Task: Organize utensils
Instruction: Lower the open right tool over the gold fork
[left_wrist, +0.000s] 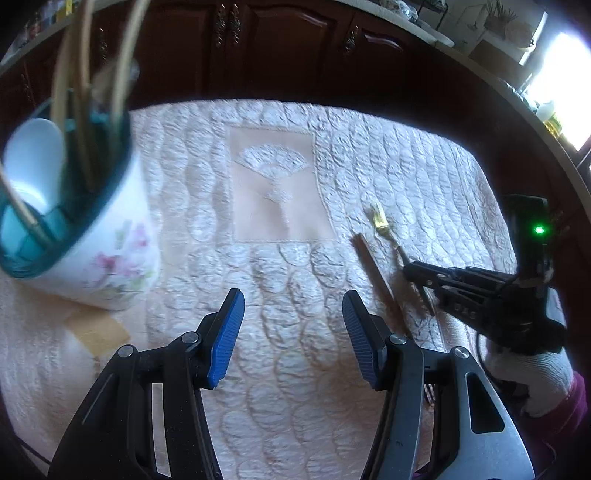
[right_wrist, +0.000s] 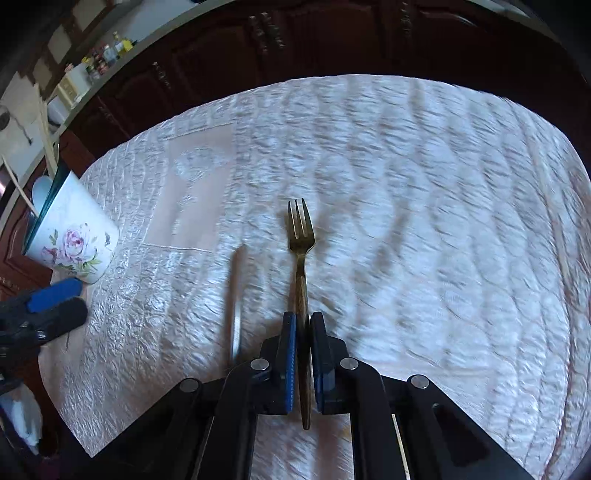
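One gold-coloured fork (right_wrist: 301, 236) lies on a quilted cream cloth (right_wrist: 406, 184) that covers the surface, its tines pointing away from the right wrist camera. The right gripper (right_wrist: 303, 325) has its two blue-padded fingers (right_wrist: 290, 354) closed narrowly on the fork's handle, and the handle's end sticks out behind them. Just to the left of the fork lies one other long, slim utensil (right_wrist: 236, 299), too blurred to name.

Well to the left stands one flowered cup (left_wrist: 107, 254) with a teal rim and a pink rose pattern. It holds one white spoon (left_wrist: 35, 162) and several pale wooden sticks (left_wrist: 79, 74), too blurred to count, which rise above its rim.

The left gripper (left_wrist: 293, 306) hangs over bare cloth between the cup and the fork, its two fingers (left_wrist: 225, 339) apart with nothing between them. One white-gloved hand (left_wrist: 532, 376) holds the right gripper. Dark wooden cabinet doors (left_wrist: 258, 44) stand behind the surface
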